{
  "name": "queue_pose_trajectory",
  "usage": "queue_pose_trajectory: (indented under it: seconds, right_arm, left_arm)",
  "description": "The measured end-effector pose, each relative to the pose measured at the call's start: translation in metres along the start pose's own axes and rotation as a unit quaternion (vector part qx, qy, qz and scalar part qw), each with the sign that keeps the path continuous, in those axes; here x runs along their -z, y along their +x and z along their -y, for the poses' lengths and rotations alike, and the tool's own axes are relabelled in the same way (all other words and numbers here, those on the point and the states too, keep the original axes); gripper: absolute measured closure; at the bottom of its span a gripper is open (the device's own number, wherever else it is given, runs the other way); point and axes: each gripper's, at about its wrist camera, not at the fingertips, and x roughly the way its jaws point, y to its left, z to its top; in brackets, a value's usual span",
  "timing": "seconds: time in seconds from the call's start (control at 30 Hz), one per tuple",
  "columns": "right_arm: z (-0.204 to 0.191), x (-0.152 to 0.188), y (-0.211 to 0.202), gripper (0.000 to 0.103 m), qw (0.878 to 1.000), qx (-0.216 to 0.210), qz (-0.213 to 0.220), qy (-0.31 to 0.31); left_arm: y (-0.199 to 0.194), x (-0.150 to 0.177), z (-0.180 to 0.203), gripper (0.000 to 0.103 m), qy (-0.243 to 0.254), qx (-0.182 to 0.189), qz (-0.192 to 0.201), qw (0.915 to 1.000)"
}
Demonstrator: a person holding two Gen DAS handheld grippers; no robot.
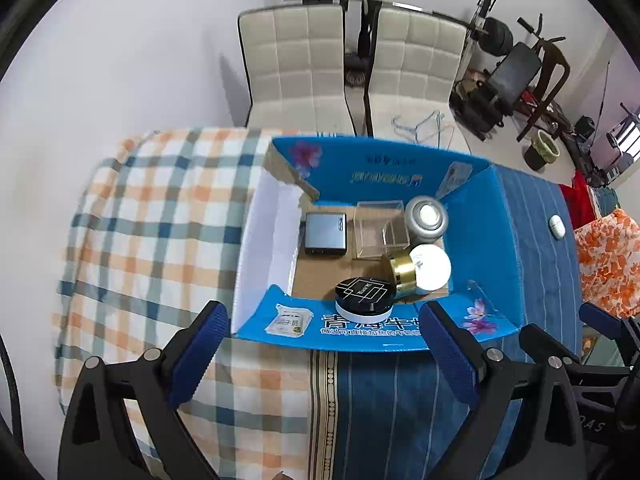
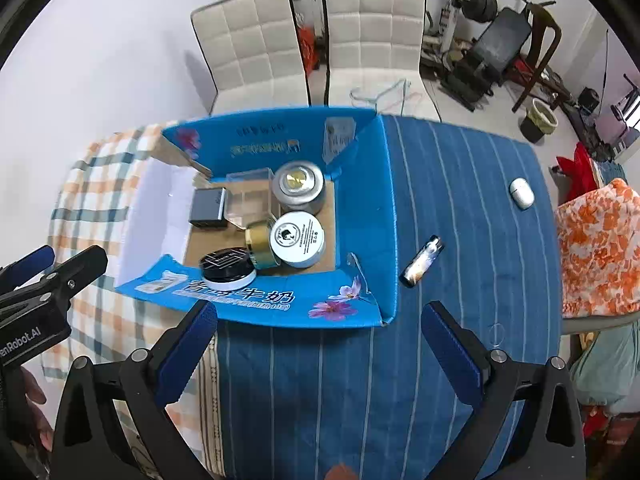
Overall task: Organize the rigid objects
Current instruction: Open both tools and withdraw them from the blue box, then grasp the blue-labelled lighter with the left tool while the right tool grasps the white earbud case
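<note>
Nearest the cameras, both tools hang empty with jaws spread wide: the left gripper (image 1: 324, 344) over the near flap of the blue cardboard box (image 1: 476, 208), the right gripper (image 2: 320, 344) over the blue striped cloth (image 2: 460, 208) just in front of that box.

Inside the box, closest first, sit a black round compact (image 2: 228, 266), a gold-bodied jar with a white lid (image 2: 297, 239) lying on its side, a dark grey rectangular case (image 2: 207, 204), a clear plastic box (image 2: 250, 196) and a silver tin (image 2: 298, 186) at the back. That is five rigid items already gathered, so the sorting looks mostly done (a judgement from how things lie).

Two pieces remain outside on the striped cloth, well apart from the box: a lighter (image 2: 422, 260) to the right of the box, and farther off a white earbud-style case (image 2: 521, 193). Beyond the table stand two white chairs (image 2: 304, 40).
</note>
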Motion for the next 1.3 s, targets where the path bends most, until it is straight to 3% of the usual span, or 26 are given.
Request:
queue_pose_trajectory:
  seconds: [0.4, 0.67, 1.0, 1.1, 1.3]
  right_arm:
    - [0.013, 0.021, -0.088, 0.0, 0.999, -0.027, 0.047, -0.005]
    - [0.038, 0.026, -0.095, 0.0, 0.998, -0.038, 0.048, 0.01]
    - [0.142, 0.023, -0.049, 0.0, 0.995, -0.009, 0.01, 0.094]
    - [0.188, 0.021, -0.031, 0.0, 0.992, 0.013, -0.003, 0.123]
    - [0.268, 0.01, 0.011, 0.0, 0.988, 0.043, -0.032, 0.145]
  left_arm:
    - [-0.069, 0.013, 0.02, 0.005, 0.014, -0.002, 0.052, 0.9986]
    - [-0.075, 0.015, 0.047, 0.005, 0.027, 0.0, 0.053, 0.9982]
    - [-0.027, 0.004, 0.115, 0.005, 0.056, 0.018, 0.012, 0.9982]
    - [-0.008, -0.002, 0.15, 0.005, 0.079, 0.031, 0.002, 0.9964]
    - [0.045, -0.019, 0.246, 0.005, 0.164, 0.049, -0.026, 0.9849]
